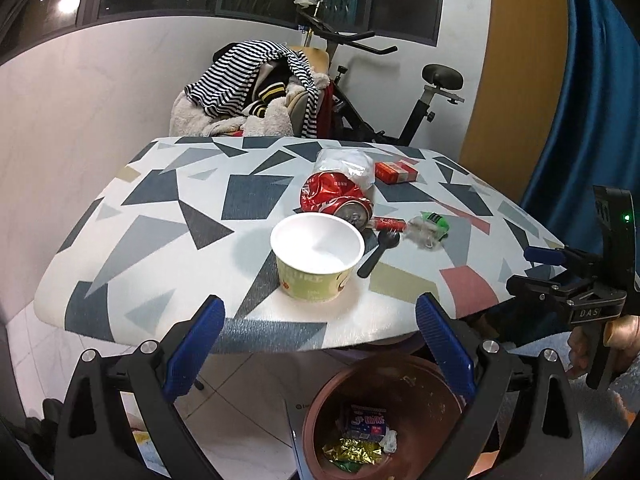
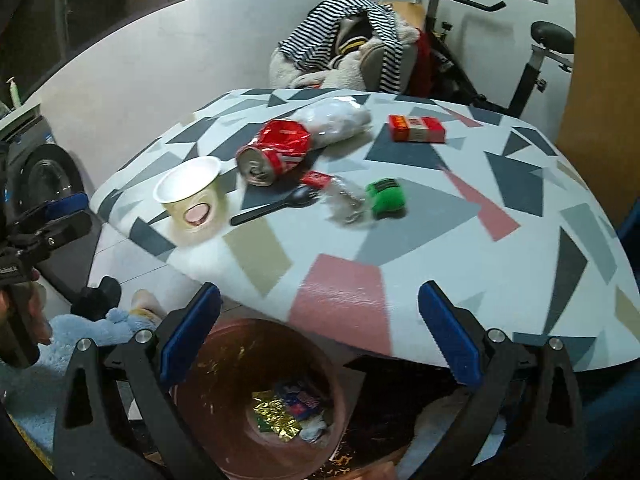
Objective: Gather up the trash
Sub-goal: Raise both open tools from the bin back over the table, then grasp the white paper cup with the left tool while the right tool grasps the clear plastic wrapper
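Trash lies on the patterned table [image 1: 160, 216] [image 2: 520, 240]: a white paper cup [image 1: 318, 256] [image 2: 194, 196], a crushed red can [image 1: 338, 200] [image 2: 276, 150], a black plastic spoon [image 1: 378, 252] [image 2: 276, 204], a green-and-clear wrapper [image 1: 430, 228] [image 2: 372, 200], a clear plastic bag [image 1: 346, 166] [image 2: 336, 120] and a red box [image 1: 396, 172] [image 2: 416, 128]. A brown bin [image 1: 384, 420] [image 2: 260, 400] with wrappers inside stands below the near edge. My left gripper [image 1: 320, 344] and right gripper [image 2: 320, 332] are open and empty, above the bin, short of the table.
A chair piled with striped clothes [image 1: 256, 88] [image 2: 352, 40] and an exercise bike [image 1: 400, 100] [image 2: 500, 60] stand behind the table. A washing machine [image 2: 44, 176] is at left. A blue curtain [image 1: 592, 80] hangs at right. Each gripper shows at the edge of the other's view.
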`<state>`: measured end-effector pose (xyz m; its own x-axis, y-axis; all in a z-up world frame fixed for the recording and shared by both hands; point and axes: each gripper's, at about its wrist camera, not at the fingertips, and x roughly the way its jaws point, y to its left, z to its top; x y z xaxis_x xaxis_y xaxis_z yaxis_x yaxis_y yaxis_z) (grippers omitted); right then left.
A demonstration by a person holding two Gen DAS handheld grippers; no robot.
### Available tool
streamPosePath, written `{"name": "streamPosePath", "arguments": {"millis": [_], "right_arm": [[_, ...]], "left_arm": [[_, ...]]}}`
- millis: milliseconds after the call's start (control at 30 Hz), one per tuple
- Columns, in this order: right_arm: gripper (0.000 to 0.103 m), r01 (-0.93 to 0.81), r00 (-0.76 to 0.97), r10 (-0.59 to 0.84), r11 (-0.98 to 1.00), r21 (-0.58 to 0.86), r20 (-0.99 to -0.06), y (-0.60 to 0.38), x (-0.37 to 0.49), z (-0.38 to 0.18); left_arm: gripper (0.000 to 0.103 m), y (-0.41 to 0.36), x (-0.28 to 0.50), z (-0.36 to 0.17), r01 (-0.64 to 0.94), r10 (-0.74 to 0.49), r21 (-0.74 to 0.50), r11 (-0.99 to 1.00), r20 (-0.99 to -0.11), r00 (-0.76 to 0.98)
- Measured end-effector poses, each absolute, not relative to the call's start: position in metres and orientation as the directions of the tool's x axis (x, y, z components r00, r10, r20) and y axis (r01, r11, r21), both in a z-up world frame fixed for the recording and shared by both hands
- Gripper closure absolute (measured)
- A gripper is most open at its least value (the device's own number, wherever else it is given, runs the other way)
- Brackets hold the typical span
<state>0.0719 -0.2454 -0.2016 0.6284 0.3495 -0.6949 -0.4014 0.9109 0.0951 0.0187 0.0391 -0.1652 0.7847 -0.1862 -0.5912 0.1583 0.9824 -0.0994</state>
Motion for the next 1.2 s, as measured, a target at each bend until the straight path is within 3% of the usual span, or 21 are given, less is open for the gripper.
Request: {"name": "streamPosePath", "arguments": {"millis": [400, 633, 733, 1200], "right_arm": [[0.006, -0.384, 0.612, 0.37, 0.912, 0.146, -0.699, -0.258, 0.104, -0.21], [0.042, -0.473, 0.599, 0.396, 0.876, 0.092, -0.695, -0.234, 0.143, -0.205], [0.051, -0.502, 0.582, 0.398, 0.862, 0.071, -0.709, -0.22, 0.166, -0.208], [0.063, -0.522, 0.532, 0.331, 0.853, 0.006, -0.779, -0.199, 0.21, -0.235]], "left_arm": [[0.009, 0.035, 0.041, -0.168, 0.162, -0.186, -0.096, 0.982, -0.622, 0.761], [0.009, 0.041, 0.06, -0.177, 0.142, -0.185, -0.119, 0.983, -0.649, 0.738], [0.009, 0.04, 0.067, -0.181, 0.143, -0.186, -0.119, 0.983, -0.661, 0.727], [0.009, 0.031, 0.106, -0.192, 0.18, -0.202, -0.106, 0.978, -0.707, 0.677]]}}
